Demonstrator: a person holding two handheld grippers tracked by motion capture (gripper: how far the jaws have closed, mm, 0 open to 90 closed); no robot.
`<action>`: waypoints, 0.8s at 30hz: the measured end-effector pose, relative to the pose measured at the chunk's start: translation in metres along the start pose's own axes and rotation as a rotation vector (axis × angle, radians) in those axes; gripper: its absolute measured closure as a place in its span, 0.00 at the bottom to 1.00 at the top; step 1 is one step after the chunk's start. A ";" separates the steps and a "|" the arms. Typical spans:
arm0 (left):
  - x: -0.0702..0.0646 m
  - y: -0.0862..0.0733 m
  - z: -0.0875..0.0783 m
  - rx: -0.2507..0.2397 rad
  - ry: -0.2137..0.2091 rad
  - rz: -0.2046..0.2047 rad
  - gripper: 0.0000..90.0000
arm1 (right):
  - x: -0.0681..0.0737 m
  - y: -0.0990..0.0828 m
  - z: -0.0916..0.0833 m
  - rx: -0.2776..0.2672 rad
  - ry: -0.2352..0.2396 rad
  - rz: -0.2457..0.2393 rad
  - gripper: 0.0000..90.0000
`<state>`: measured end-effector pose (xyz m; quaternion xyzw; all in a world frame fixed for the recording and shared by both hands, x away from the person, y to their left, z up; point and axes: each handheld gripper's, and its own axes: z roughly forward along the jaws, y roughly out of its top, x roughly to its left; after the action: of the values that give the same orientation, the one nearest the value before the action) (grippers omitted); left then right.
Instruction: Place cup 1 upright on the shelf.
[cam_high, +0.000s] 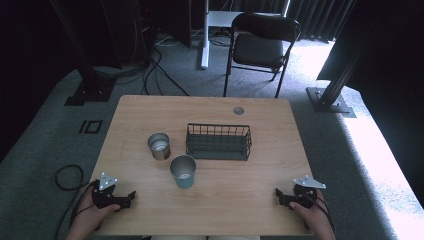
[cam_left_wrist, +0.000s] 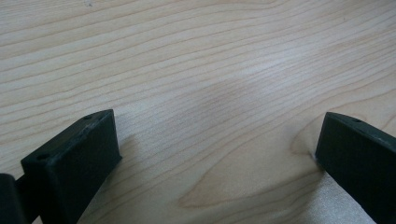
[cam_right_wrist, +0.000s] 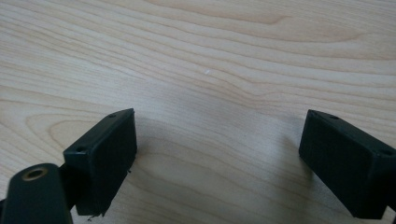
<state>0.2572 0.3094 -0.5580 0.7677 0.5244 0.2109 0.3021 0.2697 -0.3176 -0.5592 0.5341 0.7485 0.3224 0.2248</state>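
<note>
On the wooden table (cam_high: 260, 185) stand a silver metal cup (cam_high: 159, 146), a teal-sided metal cup (cam_high: 183, 171) and a dark wire basket (cam_high: 218, 142). My left gripper (cam_high: 131, 196) rests near the front left corner, held by a hand, pointing right toward the middle. Near the front right corner my right gripper (cam_high: 278, 193) lies in the other hand, pointing left. In the left gripper view the left gripper (cam_left_wrist: 217, 140) has its jaws wide apart over bare wood. The right gripper (cam_right_wrist: 219, 140) is likewise open above bare tabletop in the right gripper view. Neither holds anything.
A round grommet hole (cam_high: 238, 110) sits near the table's far edge. Behind the table stand a black folding chair (cam_high: 260, 47) and black frame posts (cam_high: 335, 90). Cables (cam_high: 67, 176) lie on the grey carpet at the left.
</note>
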 end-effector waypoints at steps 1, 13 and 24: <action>0.000 0.000 0.000 0.000 0.000 0.000 0.00 | 0.000 0.000 0.000 0.000 -0.002 0.001 0.12; 0.000 0.001 0.001 -0.001 -0.003 0.003 0.00 | 0.004 -0.001 -0.001 -0.002 0.011 -0.014 0.12; 0.000 0.001 0.001 -0.001 -0.003 0.003 0.00 | 0.016 0.007 0.001 -0.004 0.038 -0.055 0.12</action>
<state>0.2583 0.3094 -0.5581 0.7686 0.5226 0.2107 0.3030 0.2697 -0.3004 -0.5548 0.5066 0.7665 0.3277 0.2202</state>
